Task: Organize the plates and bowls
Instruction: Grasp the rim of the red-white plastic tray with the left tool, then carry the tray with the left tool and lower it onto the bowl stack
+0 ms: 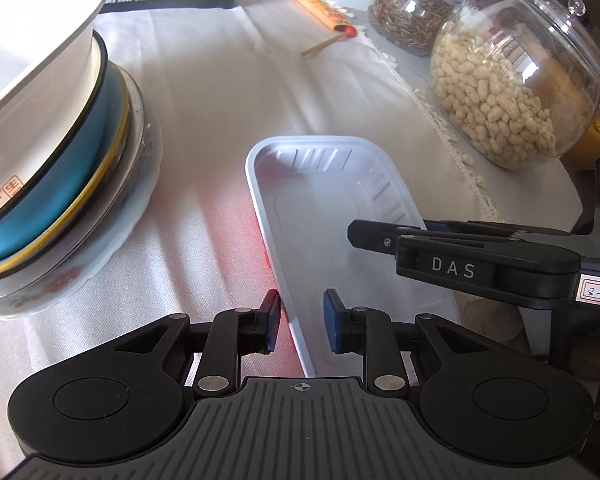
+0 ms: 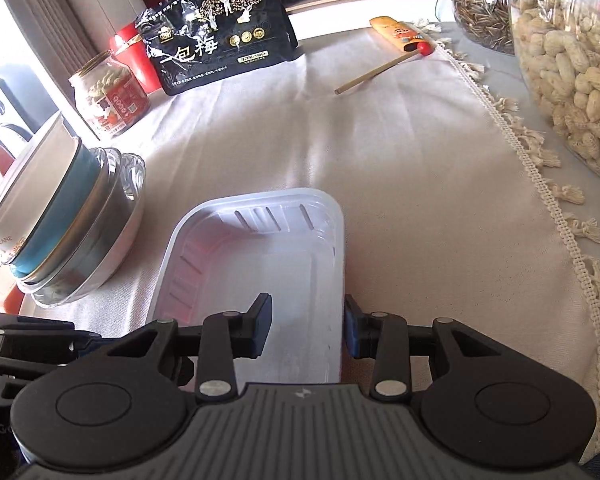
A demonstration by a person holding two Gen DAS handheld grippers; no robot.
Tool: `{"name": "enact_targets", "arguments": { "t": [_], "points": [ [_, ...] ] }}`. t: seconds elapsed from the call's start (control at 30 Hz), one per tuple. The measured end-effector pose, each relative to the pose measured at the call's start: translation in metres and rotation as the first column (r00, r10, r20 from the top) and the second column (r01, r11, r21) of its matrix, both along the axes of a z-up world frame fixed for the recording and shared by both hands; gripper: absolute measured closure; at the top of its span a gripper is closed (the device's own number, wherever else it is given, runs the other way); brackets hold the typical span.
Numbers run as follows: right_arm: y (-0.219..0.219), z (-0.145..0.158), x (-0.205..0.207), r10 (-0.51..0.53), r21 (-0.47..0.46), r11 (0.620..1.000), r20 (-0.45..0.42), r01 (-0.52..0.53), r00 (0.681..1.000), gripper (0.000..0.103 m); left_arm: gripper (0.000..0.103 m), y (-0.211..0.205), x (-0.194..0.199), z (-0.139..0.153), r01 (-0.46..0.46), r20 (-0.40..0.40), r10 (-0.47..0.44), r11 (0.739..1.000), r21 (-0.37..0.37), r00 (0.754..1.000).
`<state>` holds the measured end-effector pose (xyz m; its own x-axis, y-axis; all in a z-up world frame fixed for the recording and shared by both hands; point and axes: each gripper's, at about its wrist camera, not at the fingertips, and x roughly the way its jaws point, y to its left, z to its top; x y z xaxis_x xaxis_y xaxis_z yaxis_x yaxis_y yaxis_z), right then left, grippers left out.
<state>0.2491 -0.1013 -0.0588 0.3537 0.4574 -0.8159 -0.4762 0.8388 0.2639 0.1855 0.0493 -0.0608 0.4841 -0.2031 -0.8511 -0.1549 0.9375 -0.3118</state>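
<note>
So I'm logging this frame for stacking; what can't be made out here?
- Bowl stack: top and left cut off by left wrist view's edge; count unclear.
- White tray: near end hidden behind right hand-held gripper.
- Left hand-held gripper: pad contact with tray rim unclear.

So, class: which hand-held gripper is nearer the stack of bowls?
Left. The left hand-held gripper straddles the tray's rim facing the stack of bowls; the right hand-held gripper straddles the opposite rim.

Bright daylight, glare, fisheye-warped edges
</note>
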Motion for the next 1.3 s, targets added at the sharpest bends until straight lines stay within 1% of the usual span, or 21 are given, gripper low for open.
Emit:
{"name": "enact_targets", "arguments": {
  "t": [0.1, 0.33, 0.47, 0.5, 0.57, 0.6, 0.63, 0.67, 0.73, 0.8, 0.83, 0.87, 0.9, 0.93, 0.97, 1.0, 1.03, 1.07, 1.13, 1.2, 1.3],
  "points": [
    [-0.003, 0.000, 0.000, -0.008, 0.010, 1.000, -0.008, 0.008, 1.000, 0.066, 0.077, 0.003, 0.002, -0.006, -0.025, -0.015, 0.025, 1.000, -0.008, 1.000],
    [-0.018, -0.001, -0.012, -0.030, 0.034, 0.999, -0.003, 0.030, 1.000, 0.066, 0.078, 0.003, 0.008, -0.009, -0.043, 0.023, 0.044, 0.998, -0.043, 0.999],
    [-0.020, 0.004, -0.021, -0.034, 0.024, 0.999, -0.007, 0.034, 0.999, 0.066, 0.079, 0.004, 0.002, -0.006, -0.052, 0.034, 0.054, 0.997, -0.057, 0.998],
    [-0.021, 0.010, -0.023, -0.039, 0.034, 0.999, 0.004, 0.039, 0.999, 0.066, 0.079, 0.006, -0.001, 0.001, -0.059, 0.059, 0.063, 0.996, -0.066, 0.996],
    [-0.020, 0.031, -0.029, -0.032, 0.057, 0.998, 0.070, 0.028, 0.997, 0.066, 0.078, 0.014, -0.010, 0.023, -0.066, 0.129, 0.076, 0.994, -0.086, 0.989],
    [-0.018, 0.049, -0.032, -0.028, 0.082, 0.996, 0.124, 0.018, 0.992, 0.066, 0.078, 0.019, -0.014, 0.038, -0.069, 0.168, 0.084, 0.993, -0.096, 0.982],
    [-0.016, 0.064, -0.034, -0.026, 0.105, 0.994, 0.159, 0.009, 0.987, 0.066, 0.078, 0.024, -0.019, 0.052, -0.074, 0.206, 0.094, 0.992, -0.100, 0.974],
    [-0.012, 0.083, -0.034, -0.021, 0.136, 0.991, 0.197, -0.006, 0.980, 0.066, 0.077, 0.033, -0.026, 0.072, -0.087, 0.266, 0.111, 0.991, -0.100, 0.957],
    [0.001, 0.113, -0.033, -0.006, 0.194, 0.980, 0.238, -0.041, 0.971, 0.066, 0.077, 0.049, -0.037, 0.102, -0.118, 0.345, 0.142, 0.989, -0.092, 0.928],
    [0.021, 0.140, -0.032, 0.016, 0.224, 0.971, 0.282, -0.082, 0.959, 0.066, 0.077, 0.070, -0.042, 0.135, -0.152, 0.409, 0.169, 0.986, -0.076, 0.896],
    [0.033, 0.151, -0.033, 0.027, 0.229, 0.968, 0.304, -0.101, 0.952, 0.066, 0.077, 0.079, -0.045, 0.147, -0.164, 0.432, 0.177, 0.984, -0.066, 0.884],
    [0.045, 0.161, -0.033, 0.038, 0.232, 0.966, 0.319, -0.116, 0.947, 0.066, 0.077, 0.089, -0.050, 0.158, -0.183, 0.463, 0.191, 0.981, -0.064, 0.865],
    [0.057, 0.168, -0.034, 0.049, 0.234, 0.963, 0.328, -0.131, 0.943, 0.066, 0.076, 0.098, -0.056, 0.164, -0.199, 0.490, 0.211, 0.977, -0.077, 0.846],
    [0.070, 0.173, -0.036, 0.061, 0.237, 0.960, 0.329, -0.145, 0.942, 0.066, 0.075, 0.109, -0.065, 0.167, -0.216, 0.515, 0.237, 0.971, -0.103, 0.823],
    [0.082, 0.176, -0.037, 0.076, 0.237, 0.958, 0.326, -0.159, 0.942, 0.066, 0.073, 0.118, -0.073, 0.165, -0.226, 0.528, 0.257, 0.966, -0.124, 0.810],
    [0.094, 0.176, -0.039, 0.096, 0.229, 0.957, 0.325, -0.177, 0.941, 0.066, 0.073, 0.130, -0.082, 0.161, -0.239, 0.534, 0.281, 0.960, -0.147, 0.798],
    [0.105, 0.173, -0.042, 0.117, 0.214, 0.957, 0.328, -0.195, 0.937, 0.066, 0.073, 0.140, -0.088, 0.156, -0.249, 0.529, 0.297, 0.955, -0.163, 0.795],
    [0.117, 0.169, -0.044, 0.138, 0.199, 0.957, 0.325, -0.211, 0.936, 0.066, 0.073, 0.149, -0.092, 0.152, -0.259, 0.521, 0.314, 0.949, -0.177, 0.793],
    [0.138, 0.157, -0.045, 0.173, 0.177, 0.957, 0.292, -0.231, 0.940, 0.066, 0.073, 0.167, -0.097, 0.141, -0.288, 0.492, 0.350, 0.937, -0.200, 0.797],
    [0.157, 0.144, -0.045, 0.197, 0.160, 0.957, 0.247, -0.240, 0.949, 0.066, 0.073, 0.184, -0.100, 0.130, -0.307, 0.456, 0.377, 0.925, -0.222, 0.806],
    [0.172, 0.132, -0.049, 0.217, 0.122, 0.961, 0.224, -0.249, 0.950, 0.066, 0.073, 0.200, -0.100, 0.113, -0.313, 0.404, 0.396, 0.914, -0.256, 0.825]
  ]
}}
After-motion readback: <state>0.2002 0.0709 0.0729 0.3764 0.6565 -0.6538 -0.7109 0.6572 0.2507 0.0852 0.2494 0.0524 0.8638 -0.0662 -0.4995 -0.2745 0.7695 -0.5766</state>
